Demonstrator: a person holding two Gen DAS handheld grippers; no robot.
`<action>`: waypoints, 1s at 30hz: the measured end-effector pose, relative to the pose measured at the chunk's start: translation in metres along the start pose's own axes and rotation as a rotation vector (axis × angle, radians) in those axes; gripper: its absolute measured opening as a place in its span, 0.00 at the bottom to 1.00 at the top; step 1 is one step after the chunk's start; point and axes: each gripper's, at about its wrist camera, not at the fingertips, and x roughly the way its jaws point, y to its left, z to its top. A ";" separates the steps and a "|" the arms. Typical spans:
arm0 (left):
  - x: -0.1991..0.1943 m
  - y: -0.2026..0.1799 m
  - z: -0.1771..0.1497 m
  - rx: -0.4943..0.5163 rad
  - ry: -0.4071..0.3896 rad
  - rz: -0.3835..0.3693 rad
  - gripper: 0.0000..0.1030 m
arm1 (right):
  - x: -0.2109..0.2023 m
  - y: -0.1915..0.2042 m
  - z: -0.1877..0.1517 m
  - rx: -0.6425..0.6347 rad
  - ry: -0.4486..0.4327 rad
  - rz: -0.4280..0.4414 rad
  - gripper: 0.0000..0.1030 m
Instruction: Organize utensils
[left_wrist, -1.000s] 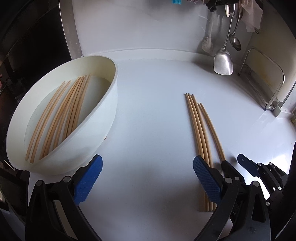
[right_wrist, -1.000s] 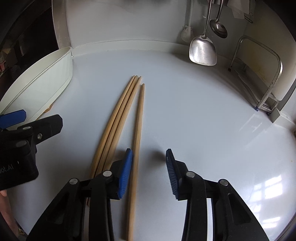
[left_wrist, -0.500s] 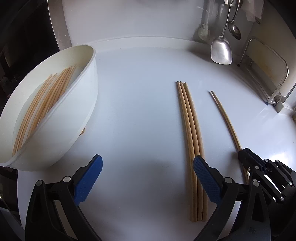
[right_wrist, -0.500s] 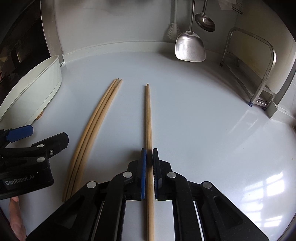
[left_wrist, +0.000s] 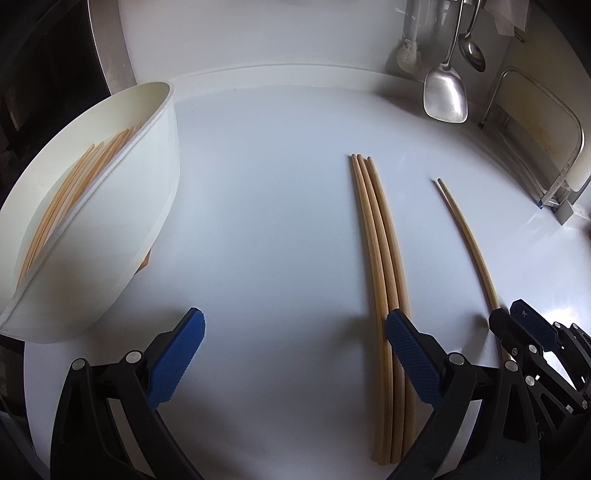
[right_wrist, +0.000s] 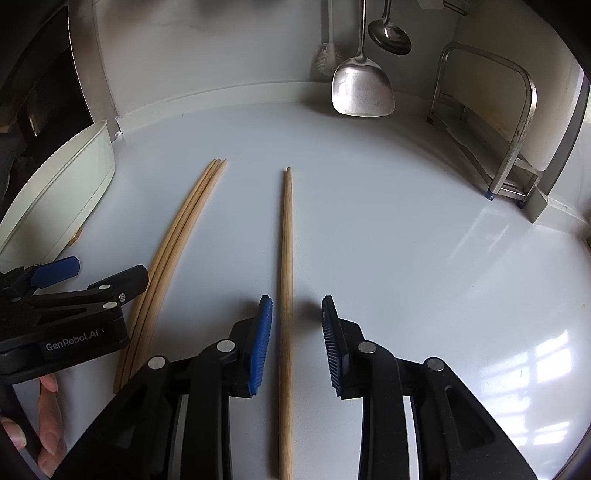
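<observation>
Far left, the white tub sits on the white table with a batch of chopsticks lying inside it along its length. Next across, the left claw hangs low over the table, spread wide, blue pads well apart, gripping nothing. Its right finger overlaps a bundle of three chopsticks lying side by side, touching one another, flat on the table. Moving right, there's a single chopstick on its own, apart from the bundle, running straight away from the camera. The right claw straddles its near end, parted, a gap between each blue pad and the wood, so it holds nothing. Far right at the back, a metal spatula and ladle hang on the wall, beside a metal rack.
</observation>
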 end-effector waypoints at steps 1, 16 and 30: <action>0.000 0.000 0.000 0.001 0.000 0.000 0.94 | 0.000 0.000 0.000 0.000 0.000 0.000 0.25; 0.014 -0.006 0.009 -0.010 -0.020 0.016 0.95 | 0.001 0.003 -0.002 -0.018 -0.018 -0.010 0.25; 0.003 -0.025 0.006 0.044 -0.069 -0.005 0.33 | 0.002 0.008 -0.004 -0.052 -0.013 -0.009 0.14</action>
